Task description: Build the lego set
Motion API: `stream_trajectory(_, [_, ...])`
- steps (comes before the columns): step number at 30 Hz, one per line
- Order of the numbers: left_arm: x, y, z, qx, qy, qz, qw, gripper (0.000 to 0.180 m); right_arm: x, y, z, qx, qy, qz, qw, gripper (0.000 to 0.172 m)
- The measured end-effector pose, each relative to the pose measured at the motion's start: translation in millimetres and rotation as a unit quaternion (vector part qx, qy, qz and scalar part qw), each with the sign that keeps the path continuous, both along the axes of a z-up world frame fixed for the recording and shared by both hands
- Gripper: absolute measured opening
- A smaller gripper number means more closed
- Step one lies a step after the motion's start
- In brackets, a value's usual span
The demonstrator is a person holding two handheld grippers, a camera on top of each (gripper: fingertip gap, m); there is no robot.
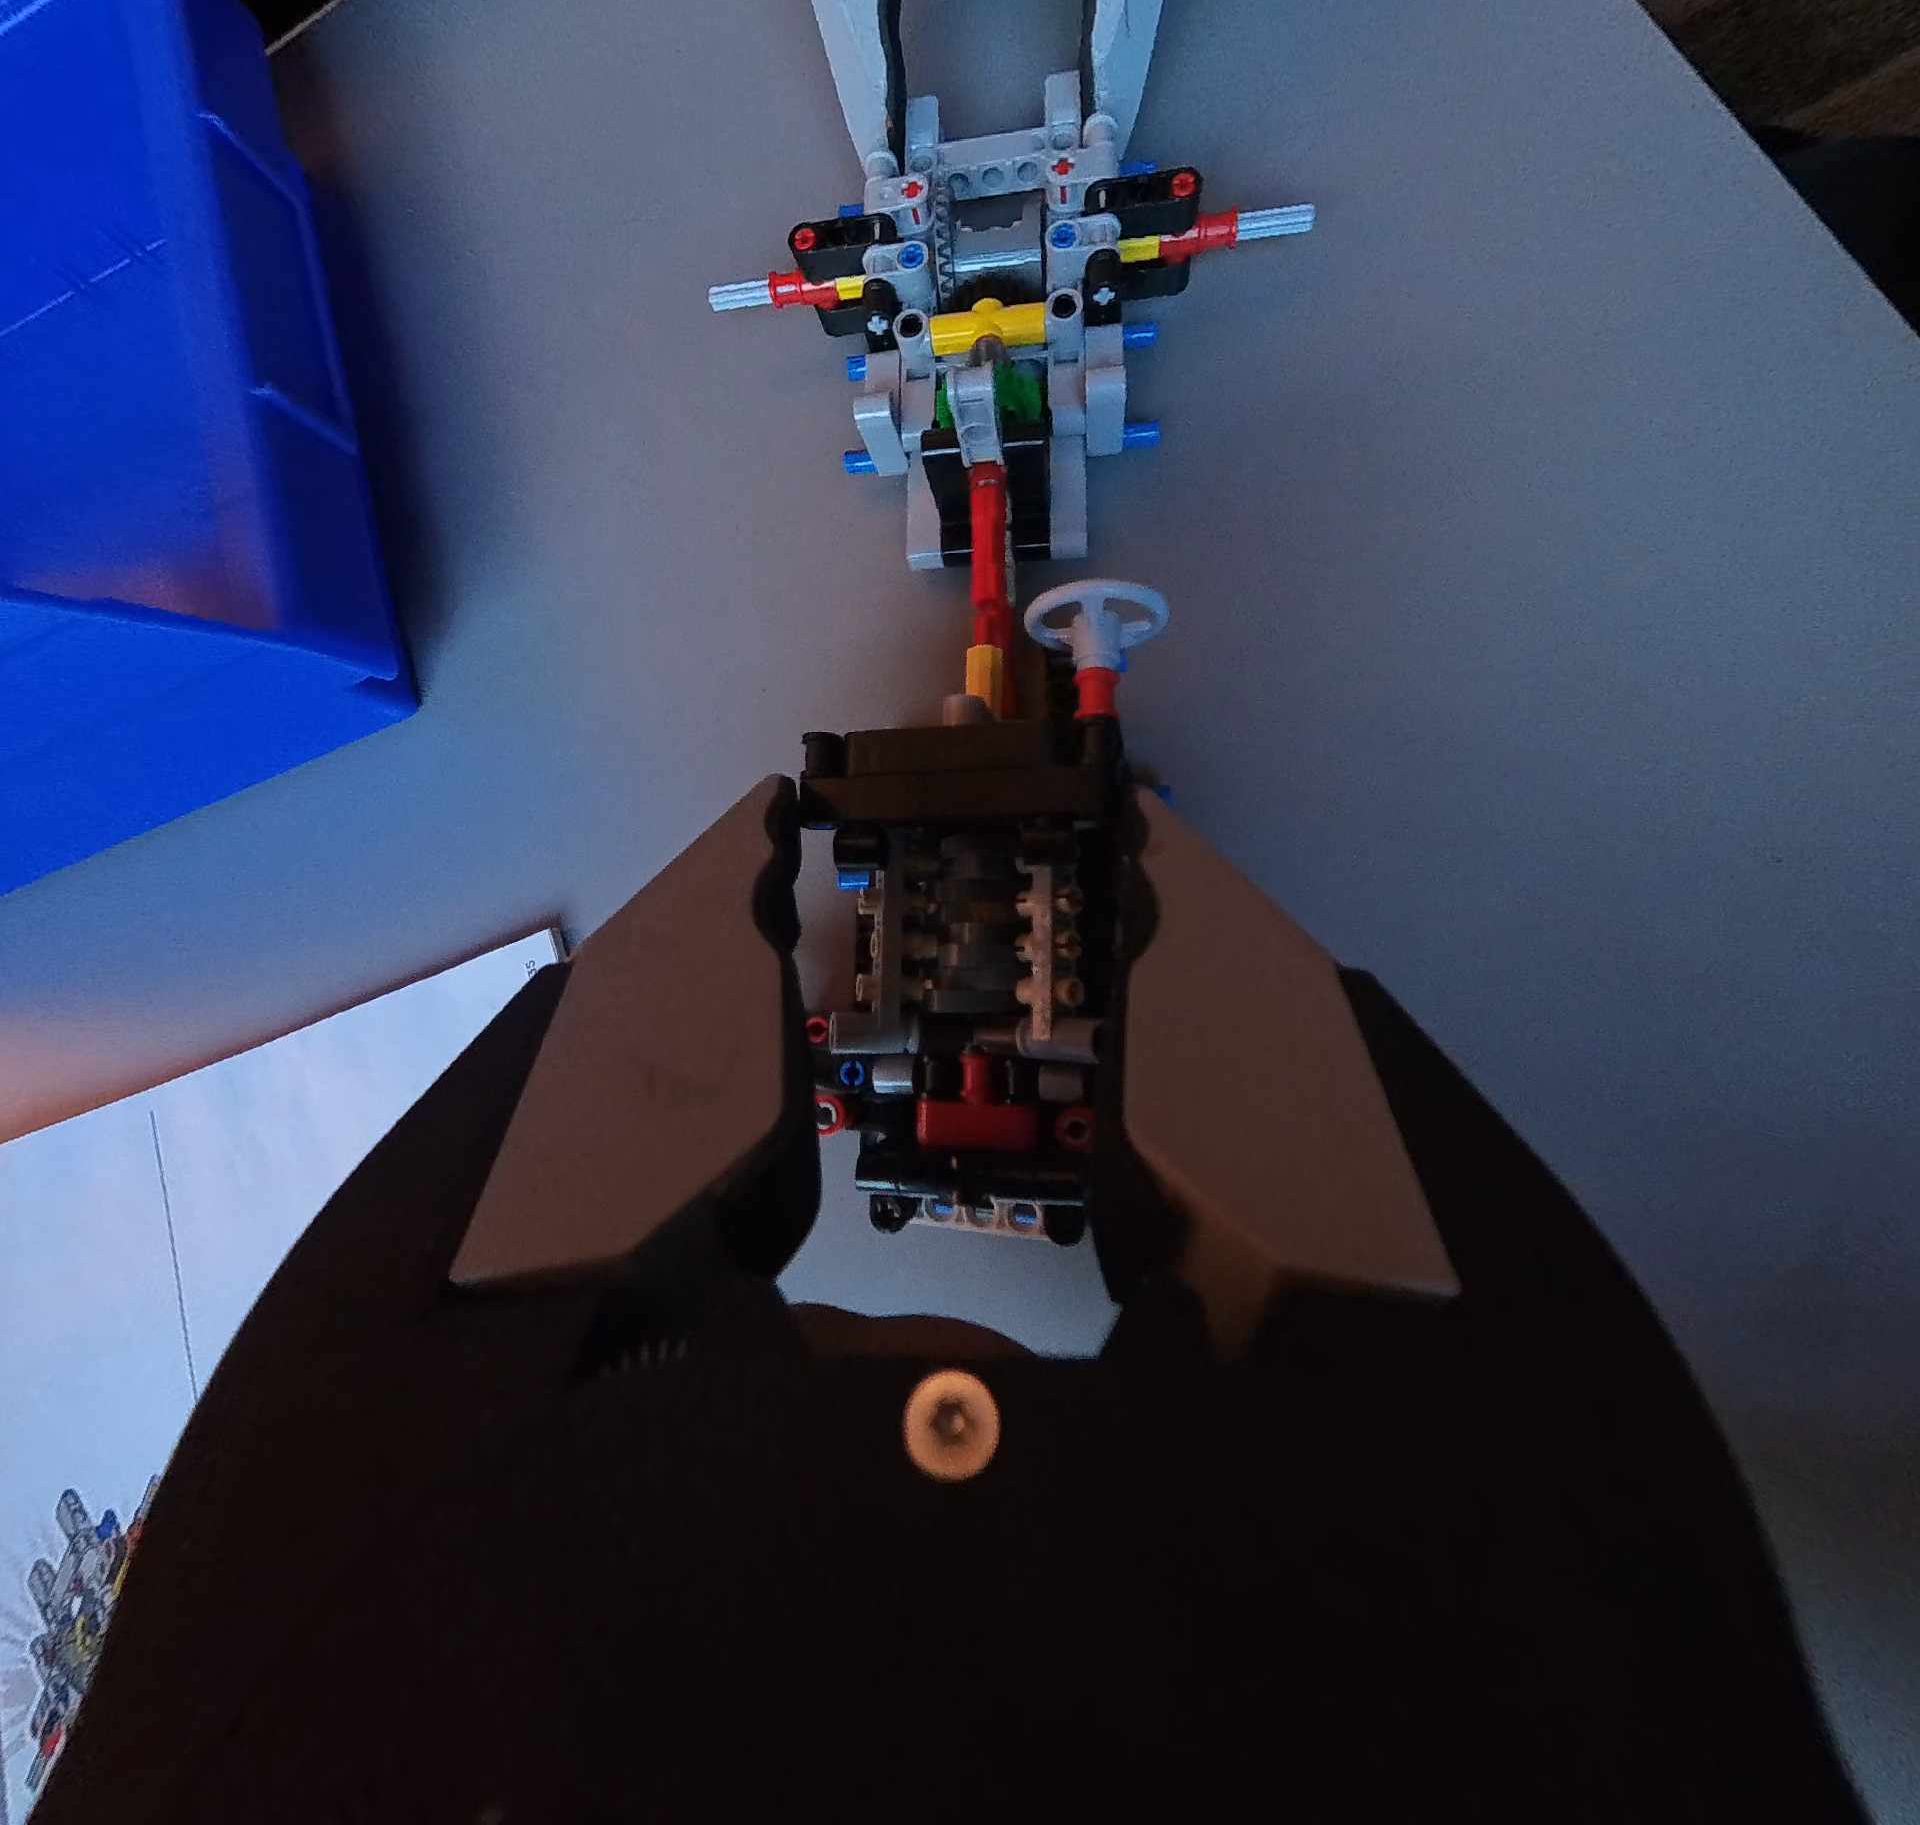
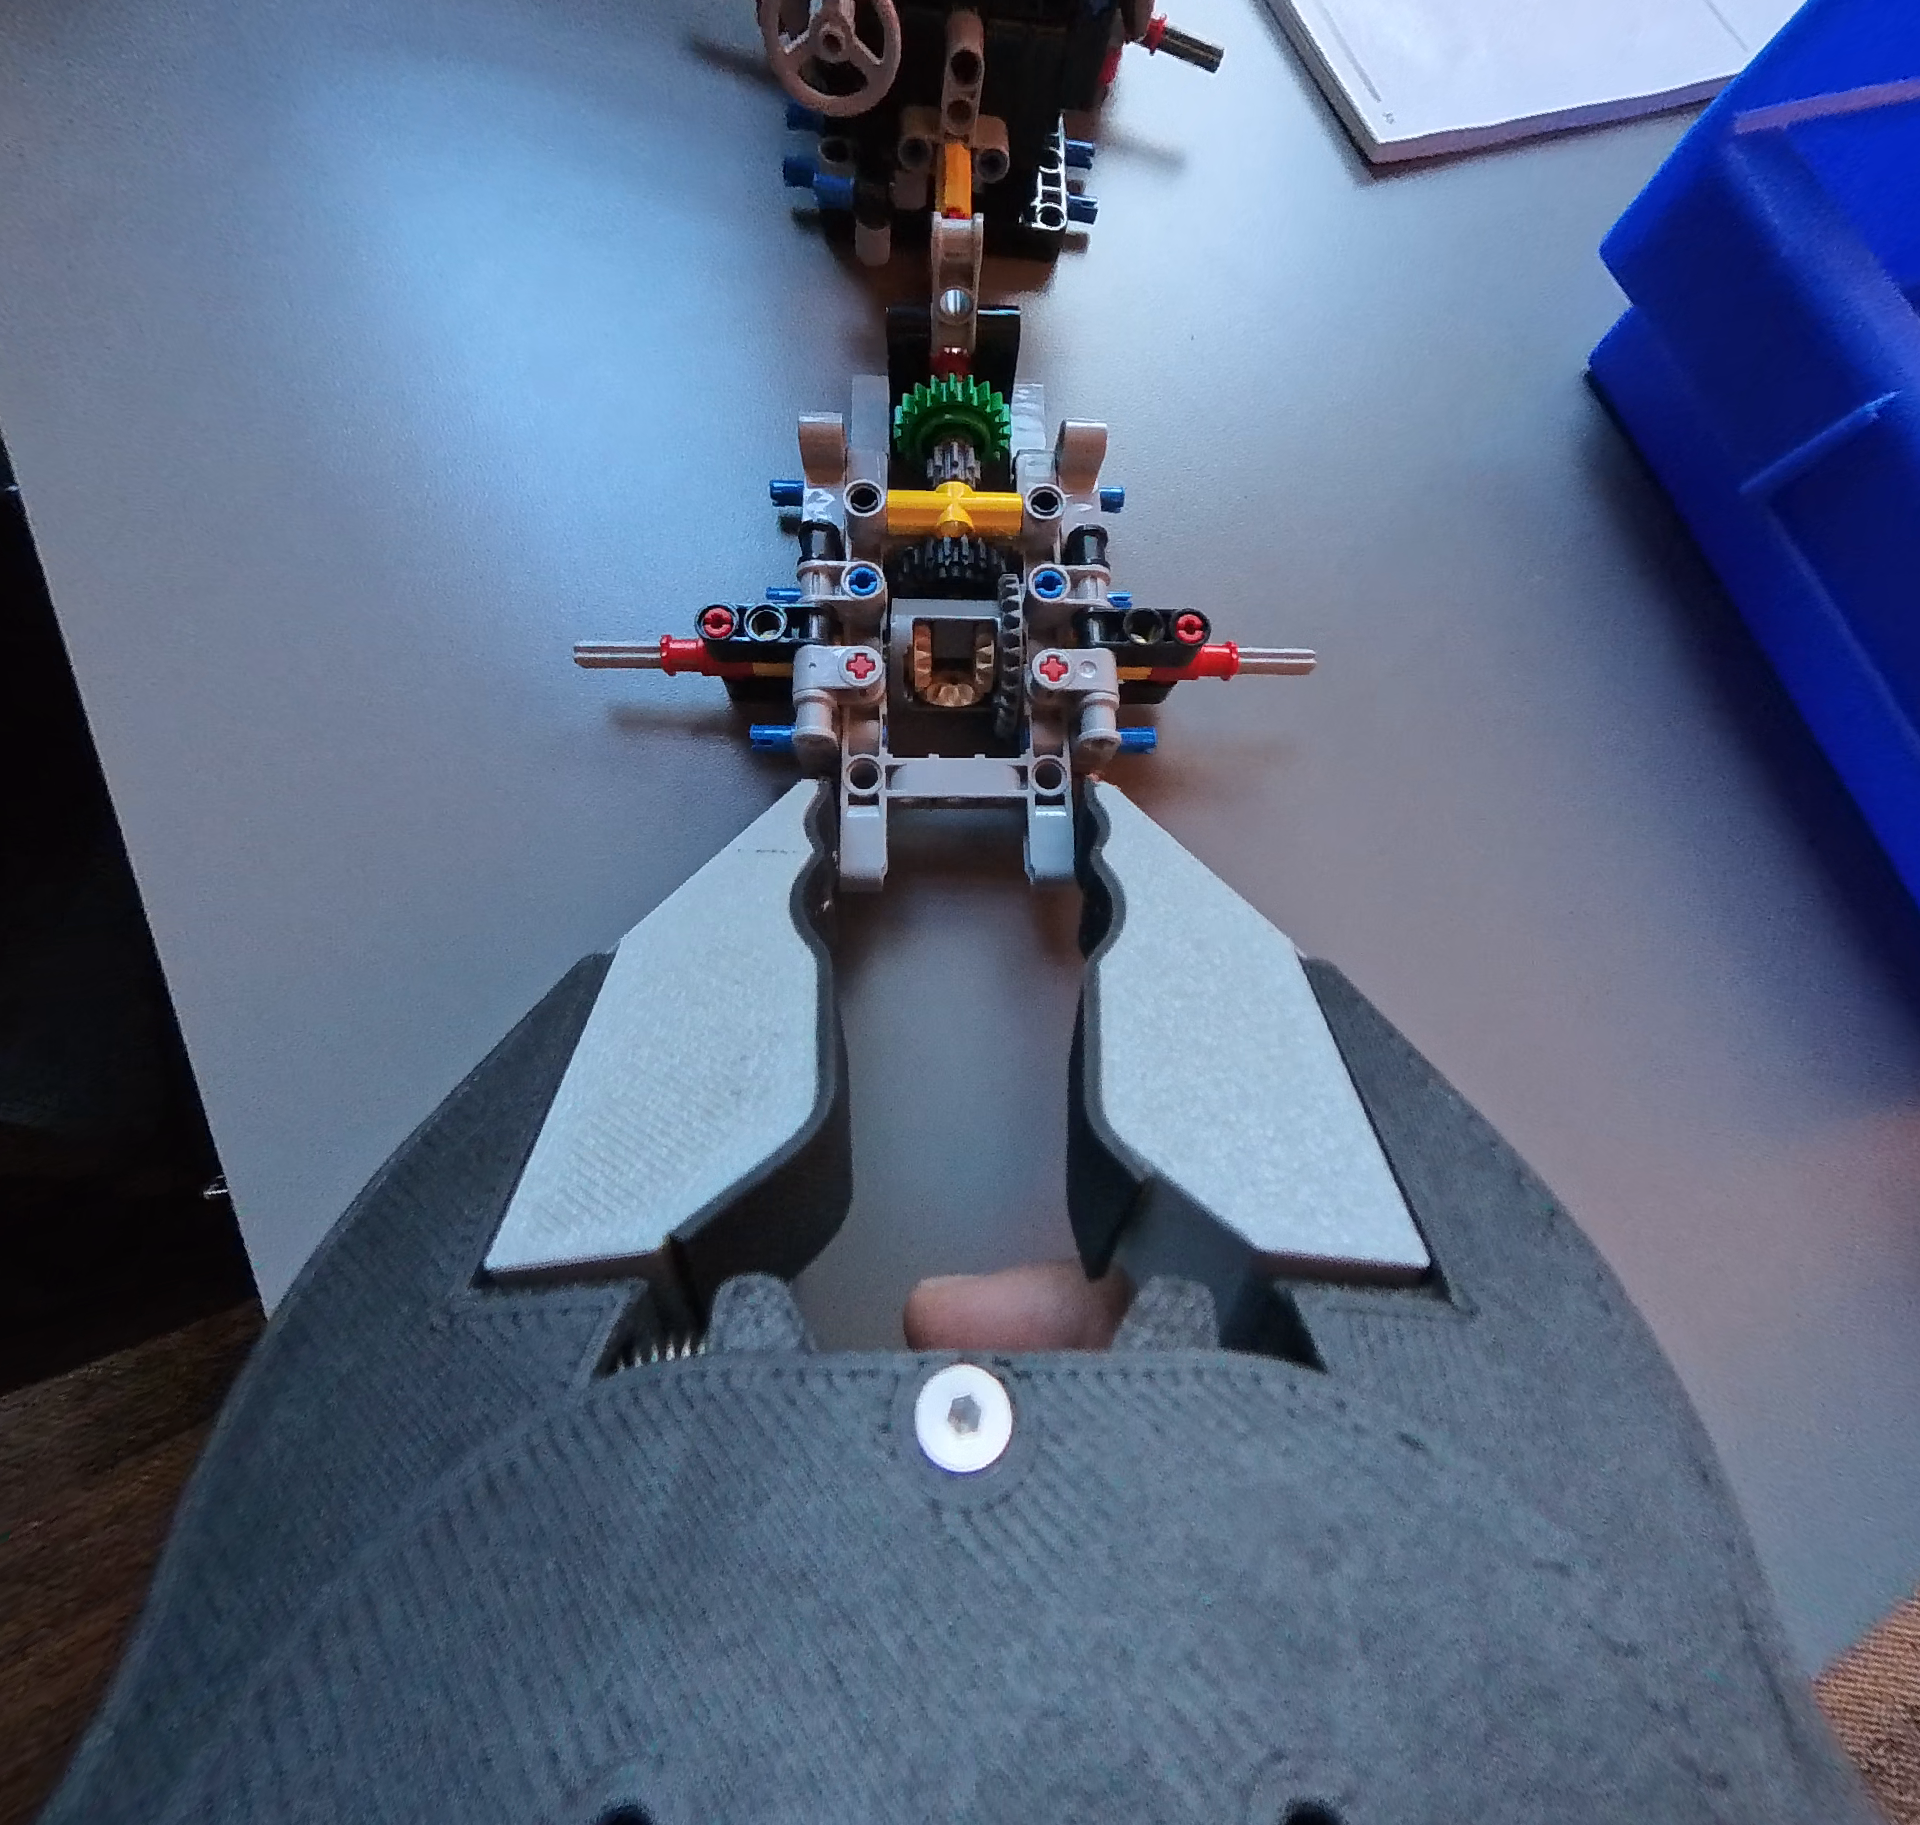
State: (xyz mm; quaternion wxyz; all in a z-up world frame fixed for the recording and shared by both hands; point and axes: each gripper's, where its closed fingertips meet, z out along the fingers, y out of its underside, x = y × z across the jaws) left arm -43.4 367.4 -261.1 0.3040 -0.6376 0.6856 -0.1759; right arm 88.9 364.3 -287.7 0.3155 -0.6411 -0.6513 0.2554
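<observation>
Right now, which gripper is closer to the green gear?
Right. The right gripper clamps the grey axle frame just beyond the green gear; the left gripper grips the black engine block farther off.

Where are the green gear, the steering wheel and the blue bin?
green gear (image 2: 951, 416): right wrist view, on its toothed face.
steering wheel (image 1: 1096, 615): left wrist view, on its hub.
blue bin (image 1: 156, 404): left wrist view, on its side wall.

grey table (image 2: 416, 321), brown carpet (image 2: 94, 1463)
</observation>
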Motion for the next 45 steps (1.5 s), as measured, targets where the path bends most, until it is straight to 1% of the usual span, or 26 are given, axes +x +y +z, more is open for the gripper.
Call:
stream_trajectory(14, [2.4,0.5,-0.1,0.011,-0.003,0.031,0.999,0.060,-1.7,-2.8,-0.2,-0.006,-0.002,0.001,1.000,0.042])
stream_trajectory(23, [3.3,1.0,0.2,0.009,0.003,0.031,0.999,0.059,-2.5,-2.8,-0.5,-0.013,-0.004,0.005,1.000,0.042])
stream_trajectory(28, [1.3,0.9,-0.6,0.027,-0.017,0.017,0.999,0.059,-2.7,-2.8,0.0,-0.039,0.001,0.003,0.999,0.042])
stream_trajectory(31, [0.0,0.3,-0.3,0.025,-0.039,0.022,0.999,0.059,-2.7,-2.5,0.8,-0.049,0.002,-0.002,0.999,0.043])
stream_trajectory(33, [0.0,-1.2,0.1,0.036,-0.040,0.017,0.998,0.059,-1.4,-1.4,0.2,-0.038,-0.009,-0.008,0.999,0.044])
stream_trajectory(35, [0.8,-2.3,0.4,0.041,-0.040,0.014,0.998,0.059,1.2,2.4,0.0,-0.008,-0.025,-0.021,0.999,0.050])
stream_trajectory(36, [0.9,-1.9,0.3,0.039,-0.040,0.017,0.998,0.059,4.0,2.7,1.0,-0.001,-0.035,-0.023,0.999,0.051])
stream_trajectory(39, [0.8,-1.1,0.3,0.038,-0.041,0.021,0.998,0.059,13.7,2.7,11.5,0.009,-0.051,-0.031,0.998,0.052])
stream_trajectory(41, [0.8,-1.7,0.6,0.043,-0.044,0.020,0.998,0.059,17.0,7.1,26.5,0.024,-0.045,-0.045,0.998,0.048])
stream_trajectory(43, [0.7,-2.8,1.3,0.052,-0.048,0.017,0.997,0.059,7.0,5.2,45.2,0.028,-0.023,-0.045,0.998,0.040])
stream_trajectory(45, [0.4,-3.3,2.0,0.058,-0.052,0.016,0.997,0.059,-16.7,0.6,58.0,0.028,-0.003,-0.040,0.999,0.030])
